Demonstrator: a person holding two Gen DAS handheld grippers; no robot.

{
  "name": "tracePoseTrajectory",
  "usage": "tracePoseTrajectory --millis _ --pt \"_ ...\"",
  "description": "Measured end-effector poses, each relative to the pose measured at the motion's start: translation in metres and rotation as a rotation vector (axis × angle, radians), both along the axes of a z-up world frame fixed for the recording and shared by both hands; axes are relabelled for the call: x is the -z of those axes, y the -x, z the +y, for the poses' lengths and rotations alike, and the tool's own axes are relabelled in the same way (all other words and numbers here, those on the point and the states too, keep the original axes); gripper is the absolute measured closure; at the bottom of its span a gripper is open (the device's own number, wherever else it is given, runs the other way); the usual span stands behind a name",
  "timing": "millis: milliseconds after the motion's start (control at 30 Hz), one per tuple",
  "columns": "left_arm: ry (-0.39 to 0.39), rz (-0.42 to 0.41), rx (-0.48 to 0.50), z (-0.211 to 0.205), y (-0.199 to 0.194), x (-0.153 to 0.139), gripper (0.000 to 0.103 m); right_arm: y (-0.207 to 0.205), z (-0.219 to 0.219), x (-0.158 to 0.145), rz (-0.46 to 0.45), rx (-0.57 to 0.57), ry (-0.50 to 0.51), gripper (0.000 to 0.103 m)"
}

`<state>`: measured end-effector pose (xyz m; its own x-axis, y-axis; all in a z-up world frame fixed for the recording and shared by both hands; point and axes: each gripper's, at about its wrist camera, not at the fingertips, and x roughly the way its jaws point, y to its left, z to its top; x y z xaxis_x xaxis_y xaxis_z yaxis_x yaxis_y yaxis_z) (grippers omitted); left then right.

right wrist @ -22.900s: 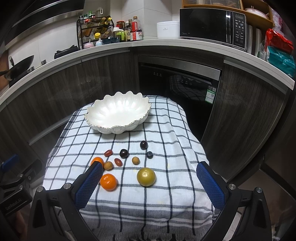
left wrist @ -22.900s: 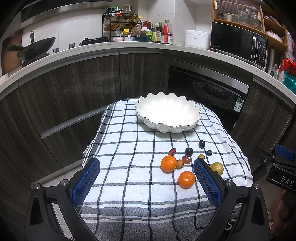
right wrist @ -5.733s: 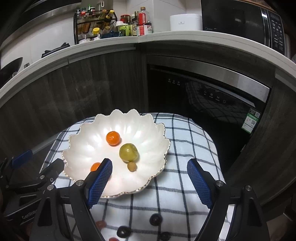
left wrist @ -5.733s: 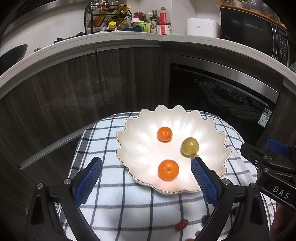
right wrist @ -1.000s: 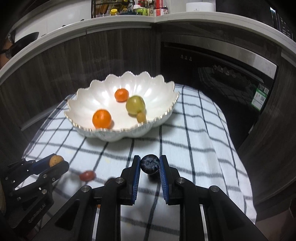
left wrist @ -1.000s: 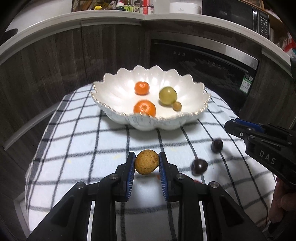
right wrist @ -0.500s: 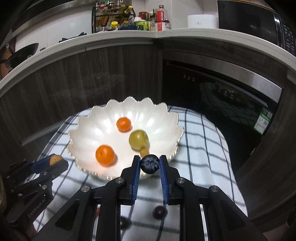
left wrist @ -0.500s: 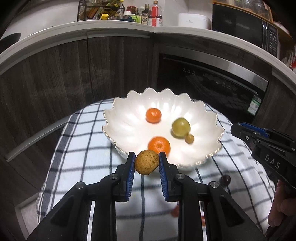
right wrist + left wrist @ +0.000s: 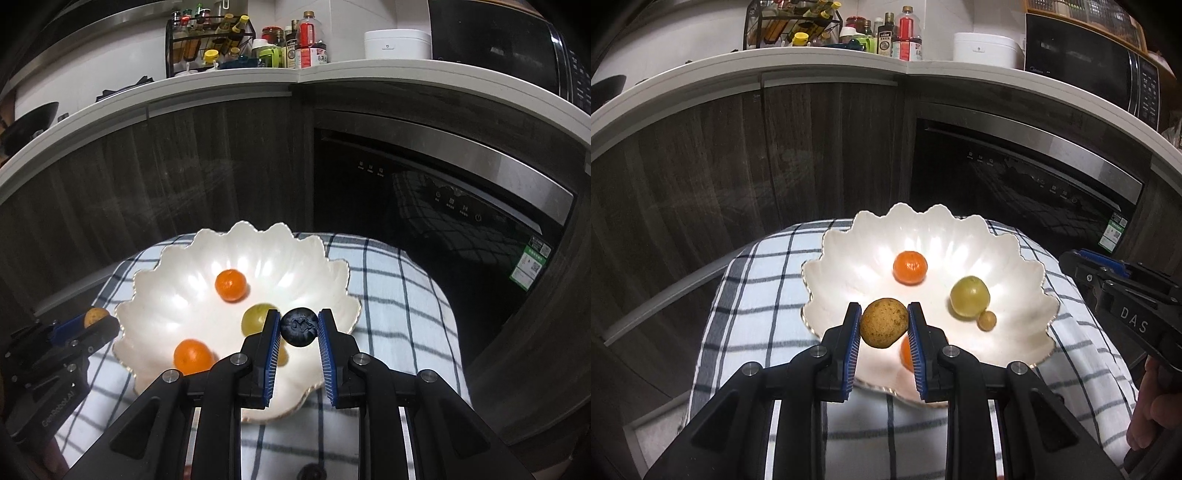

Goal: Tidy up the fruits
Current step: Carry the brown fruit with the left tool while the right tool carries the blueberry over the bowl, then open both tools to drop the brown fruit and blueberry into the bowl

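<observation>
A white scalloped bowl (image 9: 842, 258) (image 9: 166, 288) stands on the checked cloth. It holds two oranges (image 9: 910, 267) (image 9: 192, 355), a green fruit (image 9: 970, 297) (image 9: 254, 316) and a small brown fruit (image 9: 987, 320). My left gripper (image 9: 883, 323) is shut on a brown round fruit (image 9: 883, 322) above the bowl's near rim; it also shows in the right wrist view (image 9: 95, 316). My right gripper (image 9: 298, 326) is shut on a dark blueberry (image 9: 298, 326) above the bowl's right side.
The checked cloth (image 9: 757, 295) (image 9: 399, 295) covers a small table in front of dark cabinets and an oven (image 9: 443, 192). A dark fruit (image 9: 310, 472) lies on the cloth below my right gripper. The right gripper's body (image 9: 1126, 295) is at the right in the left wrist view.
Both grippers have risen and moved forward over the bowl, each still holding its fruit. The bowl now sits lower and closer in both views.
</observation>
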<state>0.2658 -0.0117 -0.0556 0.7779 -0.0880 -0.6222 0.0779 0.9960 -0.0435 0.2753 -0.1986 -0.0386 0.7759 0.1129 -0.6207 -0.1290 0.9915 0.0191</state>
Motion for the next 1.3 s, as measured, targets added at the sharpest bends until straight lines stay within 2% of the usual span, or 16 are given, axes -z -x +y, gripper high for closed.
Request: tracePoseTrajectory --millis 300,500,1100,1167,1233,1300 --pt "-0.02 0.012 0.0 0.003 -0.03 0.004 0.077 -0.028 -0.001 0.002 0.014 0.017 0.018 0.081" --pt "-0.004 0.034 -0.017 0.011 -0.049 0.006 0.077 -0.045 0.002 0.007 0.025 0.019 0.04 0.081" --pt "-0.024 0.094 -0.029 0.018 -0.08 0.018 0.077 -0.087 0.01 0.024 0.092 0.026 0.077 0.081" --pt "-0.035 0.094 -0.029 0.017 -0.081 0.018 0.072 -0.092 0.009 0.026 0.111 0.026 0.073 0.081" --pt "-0.033 0.083 -0.033 0.017 -0.08 0.017 0.055 -0.096 0.008 0.029 0.128 0.024 0.07 0.081" --pt "-0.035 0.075 -0.036 0.017 -0.08 0.015 0.048 -0.098 0.009 0.029 0.135 0.02 0.071 0.08"
